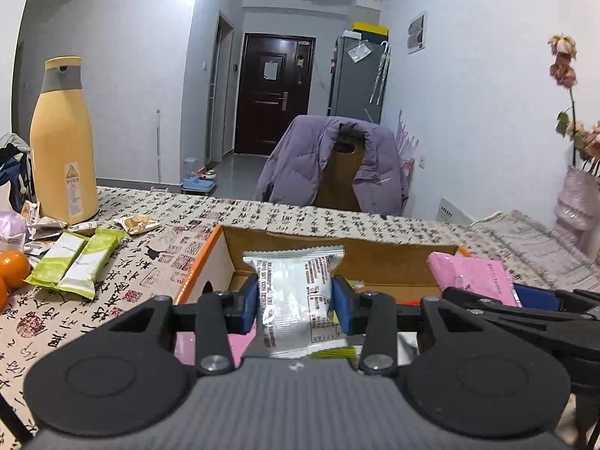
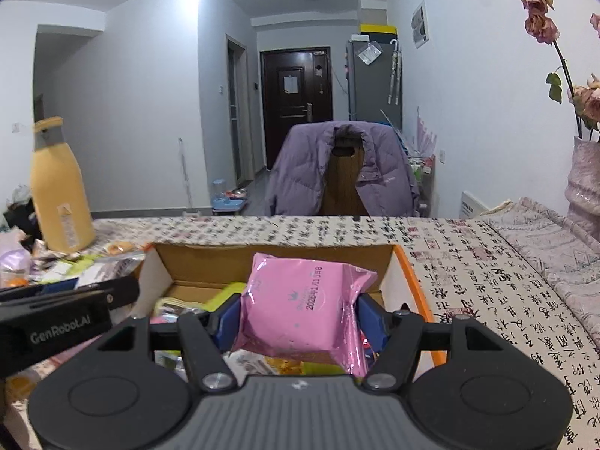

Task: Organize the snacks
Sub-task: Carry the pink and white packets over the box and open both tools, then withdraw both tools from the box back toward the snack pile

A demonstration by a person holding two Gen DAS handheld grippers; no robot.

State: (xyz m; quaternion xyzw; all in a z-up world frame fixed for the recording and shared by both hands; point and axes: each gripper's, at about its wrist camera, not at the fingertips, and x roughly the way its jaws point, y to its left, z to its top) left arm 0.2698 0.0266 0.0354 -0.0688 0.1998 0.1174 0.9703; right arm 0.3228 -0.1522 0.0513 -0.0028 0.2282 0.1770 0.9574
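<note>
Over the box (image 2: 416, 281) on the tabletop (image 2: 487, 262), left tongs (image 1: 295, 302) pinch a silver packet (image 1: 296, 292), right tongs (image 2: 296, 318) clamp a pink packet (image 2: 300, 300); both likely need lowering, then releasing.

Above the cardboard box (image 2: 412, 285) the way is open, no flaps over it. Inside, its floor is crowded with packets, with only a bare strip along the far wall. Right of the box, the patterned tablecloth (image 2: 468, 262) lies bare out to the vase (image 2: 587, 187). Left of the box, scattered green packets (image 1: 75, 262), oranges (image 1: 13, 268) and the tall yellow flask (image 1: 63, 142) block the path. Beyond the box stands a chair with a purple jacket (image 1: 330, 165).
</note>
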